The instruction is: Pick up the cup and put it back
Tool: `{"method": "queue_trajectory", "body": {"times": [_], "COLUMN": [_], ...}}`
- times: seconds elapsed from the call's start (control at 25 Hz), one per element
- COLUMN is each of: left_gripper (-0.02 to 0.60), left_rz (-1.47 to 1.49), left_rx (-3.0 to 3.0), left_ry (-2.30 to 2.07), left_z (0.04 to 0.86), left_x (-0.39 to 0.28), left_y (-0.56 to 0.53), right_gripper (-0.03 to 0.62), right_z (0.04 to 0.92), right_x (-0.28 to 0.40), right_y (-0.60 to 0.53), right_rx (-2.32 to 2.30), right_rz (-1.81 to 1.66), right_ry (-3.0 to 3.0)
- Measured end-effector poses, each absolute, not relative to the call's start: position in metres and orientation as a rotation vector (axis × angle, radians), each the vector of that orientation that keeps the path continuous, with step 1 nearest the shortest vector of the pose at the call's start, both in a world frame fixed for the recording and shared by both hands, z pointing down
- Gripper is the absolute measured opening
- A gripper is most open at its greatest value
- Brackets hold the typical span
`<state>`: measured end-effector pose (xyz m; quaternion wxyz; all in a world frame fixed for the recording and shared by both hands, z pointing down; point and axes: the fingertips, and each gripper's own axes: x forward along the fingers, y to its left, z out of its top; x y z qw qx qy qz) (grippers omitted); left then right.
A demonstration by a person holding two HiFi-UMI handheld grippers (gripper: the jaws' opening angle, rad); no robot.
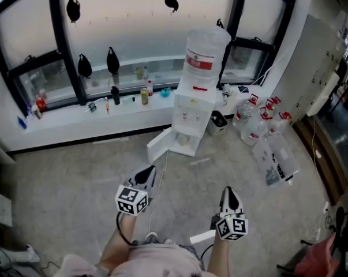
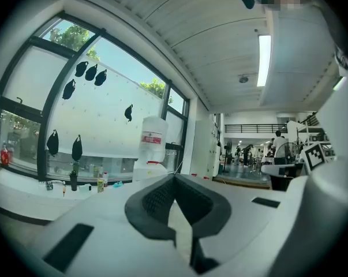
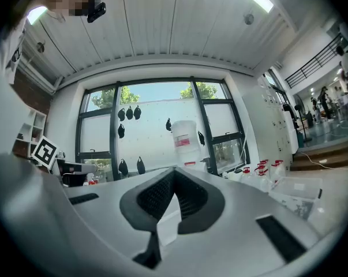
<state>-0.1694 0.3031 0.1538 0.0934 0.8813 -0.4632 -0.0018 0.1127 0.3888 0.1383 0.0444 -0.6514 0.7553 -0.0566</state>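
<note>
Both tools held level above the floor [image 1: 75,178], short of the water dispenser [image 1: 188,117]: left gripper [image 1: 148,173] and right gripper [image 1: 228,193], each with jaws closed tip to tip in its own view, nothing between them. Head view alone shows the dispenser's lower door [image 1: 158,145] swung open; the jugs [image 1: 259,119] on the floor at its right also appear in the right gripper view, and only the left gripper view shows a far hall with a person [image 2: 277,146]. The cup cannot be picked out in any view.
</note>
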Motion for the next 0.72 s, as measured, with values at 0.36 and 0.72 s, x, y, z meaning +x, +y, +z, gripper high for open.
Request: {"method": "queue_trajectory", "body": {"times": [0.36, 0.72], "left_gripper": [0.025, 0.025], "left_rz": [0.006, 0.021], "left_rx": [2.611, 2.599], "left_ry": [-1.366, -1.357], "left_z": [0.157, 0.165], "left_x": [-0.168, -0.168], "left_y": [0.306, 0.311], "right_gripper": [0.015, 0.057], "right_z": [0.140, 0.138], "right_x": [0.114, 0.111], "right_y": [0.393, 0.398], "right_rx": [-1.975, -1.929], "right_rz": [-0.214, -0.224], "right_ry": [2.279, 2.274]}}
